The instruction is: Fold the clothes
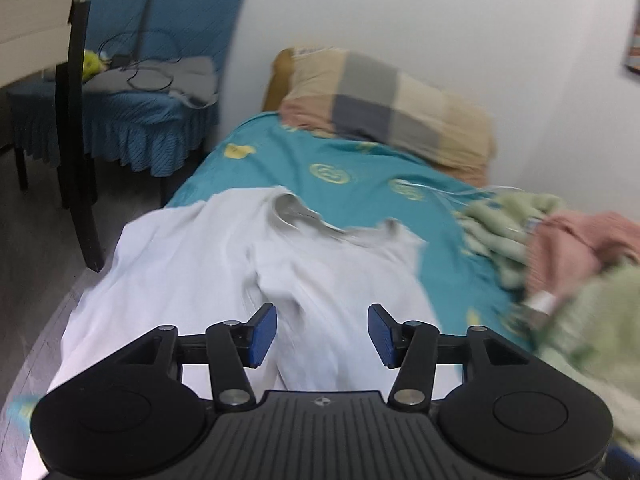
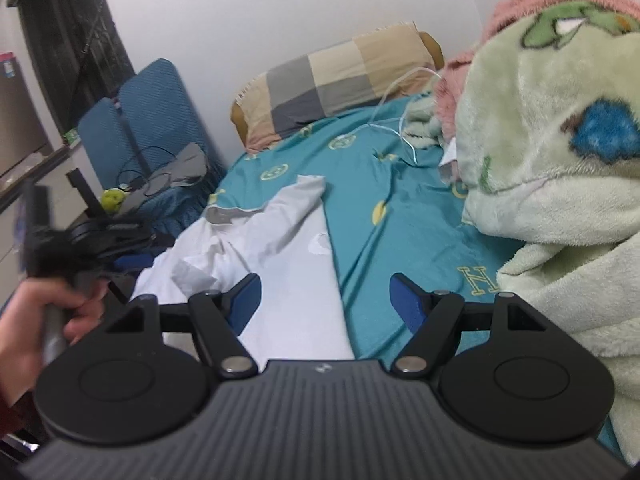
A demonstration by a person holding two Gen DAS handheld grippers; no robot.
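Note:
A white T-shirt lies spread on the teal bedsheet, its grey-lined collar toward the pillow and its left side hanging over the bed edge. My left gripper hovers open just above the shirt's middle, nothing between its blue pads. In the right wrist view the same shirt lies wrinkled, one sleeve pointing up the bed. My right gripper is open over the shirt's right edge and the sheet. The left gripper, held by a hand, shows blurred at the left.
A checked pillow lies at the head of the bed against the white wall. A green and pink fleece blanket is heaped along the right side. A white cable trails over the sheet. A blue-covered chair with cables stands left of the bed.

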